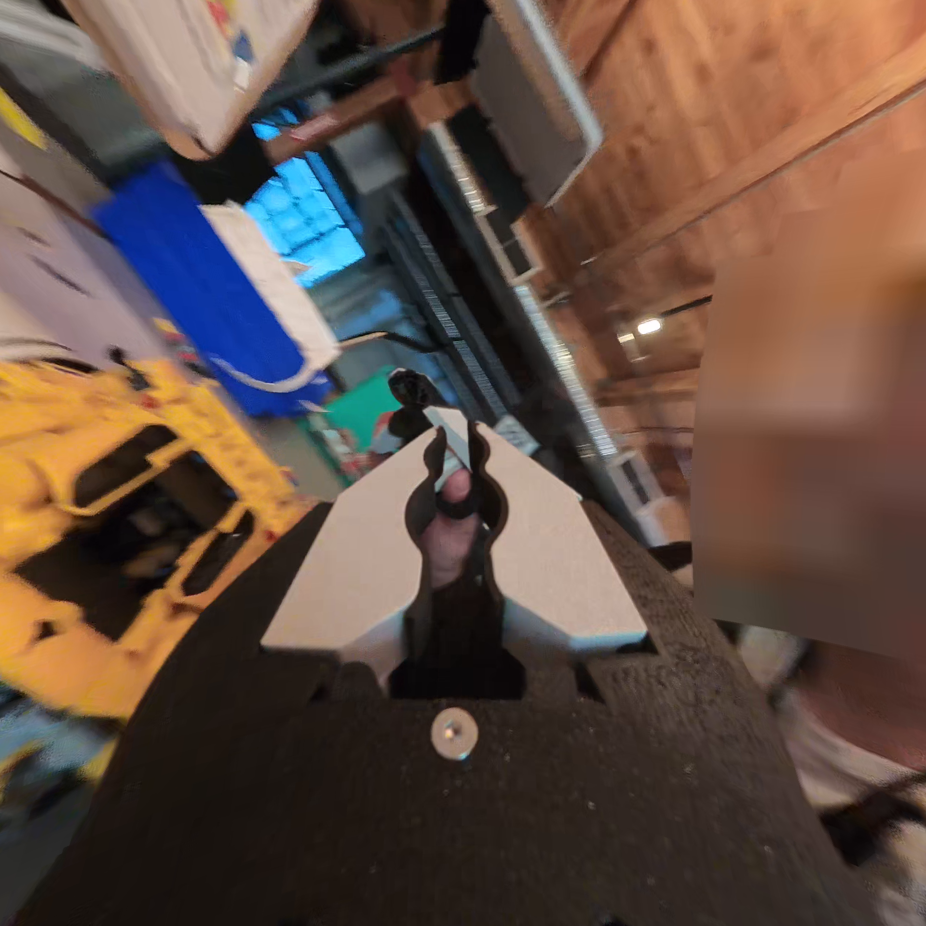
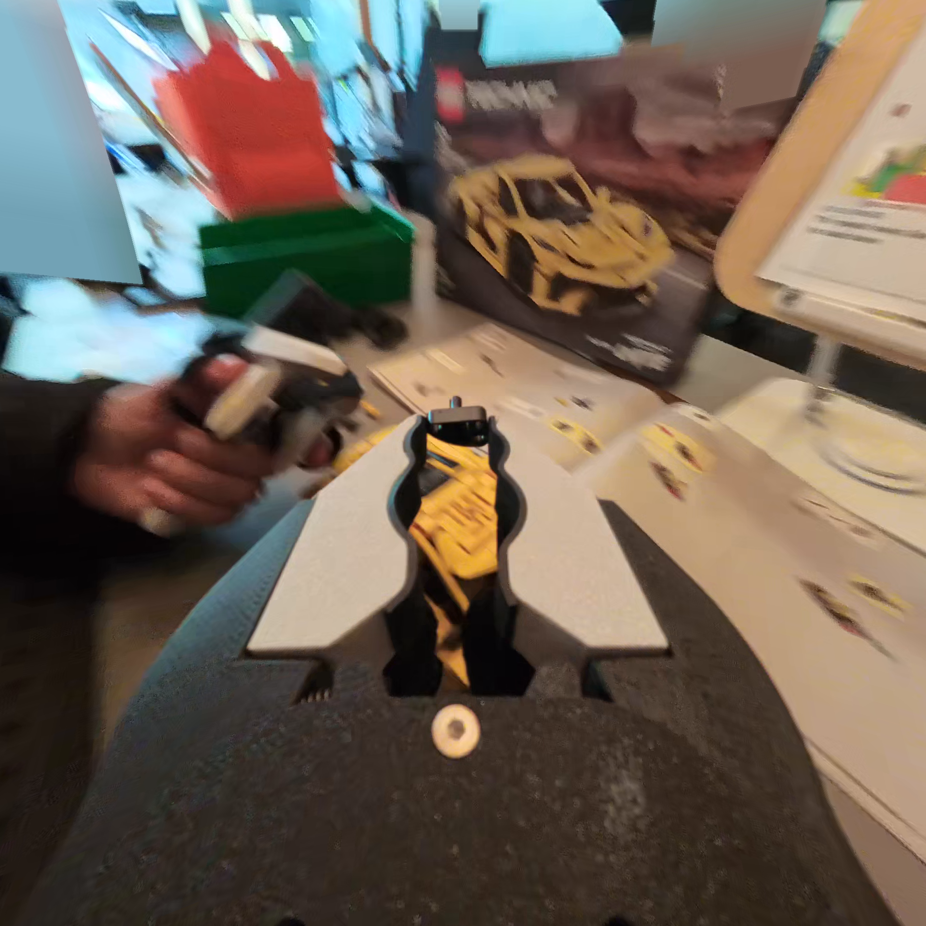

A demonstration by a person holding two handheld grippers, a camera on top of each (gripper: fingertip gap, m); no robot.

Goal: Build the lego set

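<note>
My right gripper (image 2: 457,429) is shut on a small black lego piece (image 2: 458,416) with a pin sticking up from it, held above the yellow lego car (image 2: 461,521). The car shows through the gap between the fingers. In the left wrist view the car (image 1: 125,526) fills the left side, blurred. My left gripper (image 1: 456,438) has its fingers almost together with nothing between them. Beyond its tips I see the black piece (image 1: 411,388) and a hand (image 1: 448,541). In the right wrist view a hand holds the left gripper (image 2: 280,381) at the left.
The lego box (image 2: 576,225) stands behind, with open instruction pages (image 2: 501,381) in front of it. A green bin (image 2: 305,255) and a red bag (image 2: 250,125) are at the back left. A board on a stand (image 2: 827,175) is at the right. Both views are motion-blurred. Across from one pair of fingers to the other is roughly 6 cm.
</note>
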